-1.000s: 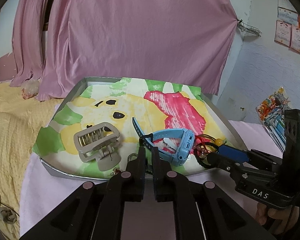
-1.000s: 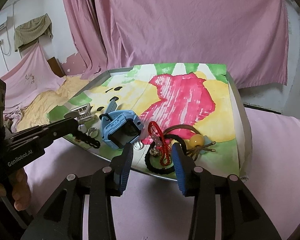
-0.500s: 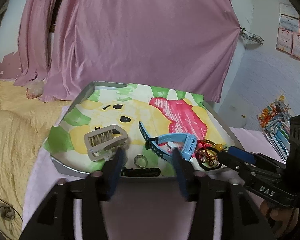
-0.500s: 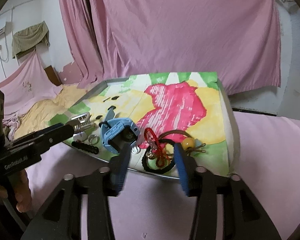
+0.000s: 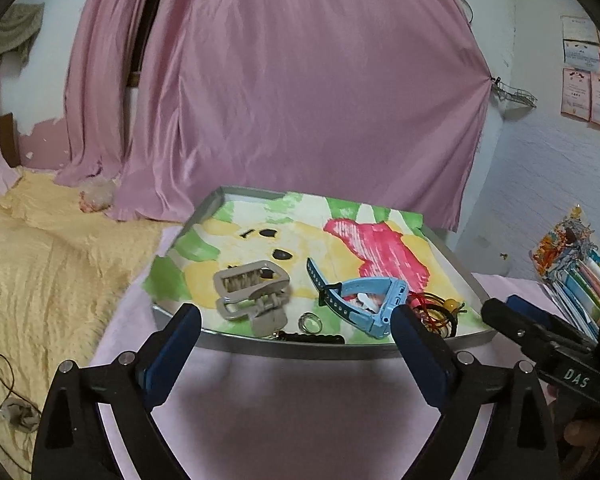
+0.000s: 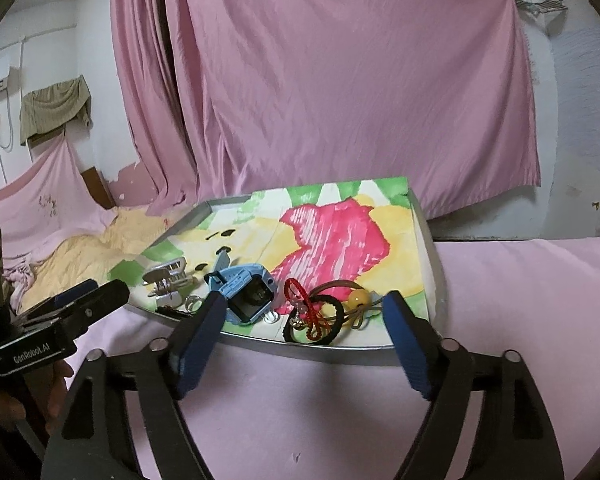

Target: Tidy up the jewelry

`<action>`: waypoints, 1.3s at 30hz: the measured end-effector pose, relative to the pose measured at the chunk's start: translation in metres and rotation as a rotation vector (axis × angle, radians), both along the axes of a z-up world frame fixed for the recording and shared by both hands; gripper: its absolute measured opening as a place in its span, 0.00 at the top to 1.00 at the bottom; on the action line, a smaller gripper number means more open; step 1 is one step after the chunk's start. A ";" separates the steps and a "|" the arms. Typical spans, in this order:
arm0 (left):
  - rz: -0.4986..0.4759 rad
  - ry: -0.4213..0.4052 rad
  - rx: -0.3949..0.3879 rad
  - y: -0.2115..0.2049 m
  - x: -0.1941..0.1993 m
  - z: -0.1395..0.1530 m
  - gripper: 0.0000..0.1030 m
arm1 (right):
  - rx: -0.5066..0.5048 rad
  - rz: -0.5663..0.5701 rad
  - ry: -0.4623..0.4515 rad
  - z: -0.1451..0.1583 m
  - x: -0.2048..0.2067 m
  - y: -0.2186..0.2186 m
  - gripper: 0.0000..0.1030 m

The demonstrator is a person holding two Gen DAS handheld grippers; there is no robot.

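— Both claws gape wide: the left gripper (image 5: 296,318) and right gripper (image 6: 304,308) hover empty over pink cloth, just short of the tray (image 6: 428,232).

— And the jewelry?

— All along the tray's near edge. A blue plastic watch (image 5: 366,300) on its side, a beige toothed hair claw (image 5: 252,294), a small metal ring (image 5: 309,323), a black beaded strip (image 5: 312,337). To the right, a black hair tie (image 6: 314,320) tangled with red cord (image 6: 300,304) and a yellow bead (image 6: 357,298).

— The surroundings?

— Metal rim, lined with a painted sheet in yellow, green and pink. Glossy pink curtain (image 5: 300,100) behind, a yellow blanket (image 5: 40,264) to the left.

— Anything unclear?

— The tangle's strands can't be separated.
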State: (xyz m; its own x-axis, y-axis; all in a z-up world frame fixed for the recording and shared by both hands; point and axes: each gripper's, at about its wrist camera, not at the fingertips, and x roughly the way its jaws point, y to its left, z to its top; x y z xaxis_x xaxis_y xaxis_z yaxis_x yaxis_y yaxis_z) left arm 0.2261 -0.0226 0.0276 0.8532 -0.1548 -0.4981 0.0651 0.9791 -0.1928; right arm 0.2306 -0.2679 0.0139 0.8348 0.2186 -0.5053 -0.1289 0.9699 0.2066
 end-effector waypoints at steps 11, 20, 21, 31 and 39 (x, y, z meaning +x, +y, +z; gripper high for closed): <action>0.035 -0.072 0.010 0.008 -0.040 0.005 0.01 | -0.007 -0.023 -0.059 0.011 -0.040 0.001 0.08; 0.044 -0.110 0.020 0.010 -0.077 0.009 0.01 | -0.014 -0.049 -0.140 0.018 -0.090 -0.001 0.02; 0.045 -0.117 0.021 0.010 -0.083 0.008 0.01 | -0.018 -0.051 -0.147 0.018 -0.095 0.000 0.02; 0.061 -0.146 0.034 0.010 -0.128 0.001 0.01 | -0.040 -0.055 -0.203 0.015 -0.146 0.000 0.02; 0.070 -0.161 0.053 0.009 -0.158 -0.005 0.01 | -0.041 -0.059 -0.222 0.009 -0.177 0.000 0.02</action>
